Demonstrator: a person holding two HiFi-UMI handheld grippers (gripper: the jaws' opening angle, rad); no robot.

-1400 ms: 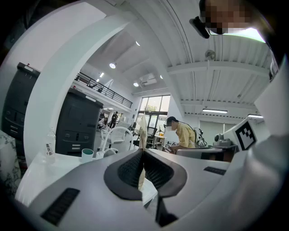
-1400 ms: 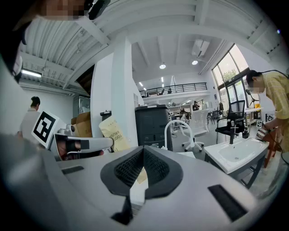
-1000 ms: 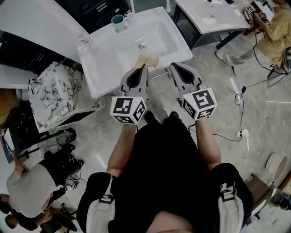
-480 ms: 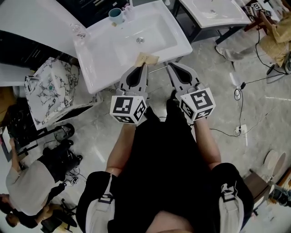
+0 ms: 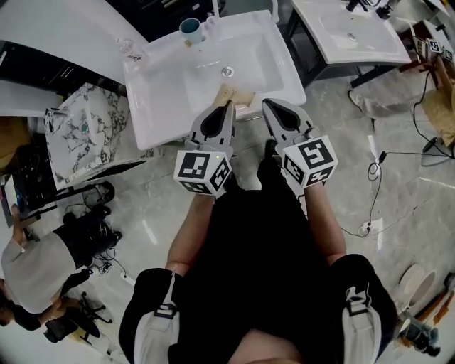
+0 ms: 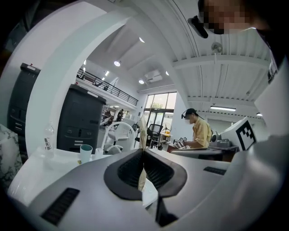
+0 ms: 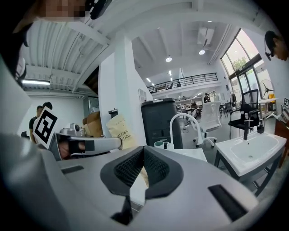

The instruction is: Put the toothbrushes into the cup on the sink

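Note:
A teal cup (image 5: 190, 30) stands at the back rim of the white sink (image 5: 149, 121), beside the faucet (image 5: 213, 11). My left gripper (image 5: 229, 104) hovers over the sink's front edge, shut on a tan paper toothbrush package (image 5: 236, 94). In the left gripper view the package (image 6: 142, 135) shows edge-on between the shut jaws, with the cup (image 6: 86, 152) far to the left. My right gripper (image 5: 265, 103) is shut, just right of the package. In the right gripper view the package (image 7: 121, 131) is up left, and the cup (image 7: 159, 145) sits beyond the shut jaws.
A second white sink (image 5: 355, 35) stands to the right on a dark frame. A marbled slab (image 5: 85, 138) leans left of the main sink. A small clear bottle (image 5: 126, 48) sits on the back left corner. A person (image 5: 35, 270) crouches at lower left; cables lie across the floor.
Both grippers stay shut and side by side, the package still in the left one. The sink has drifted slightly right and down in the head view.

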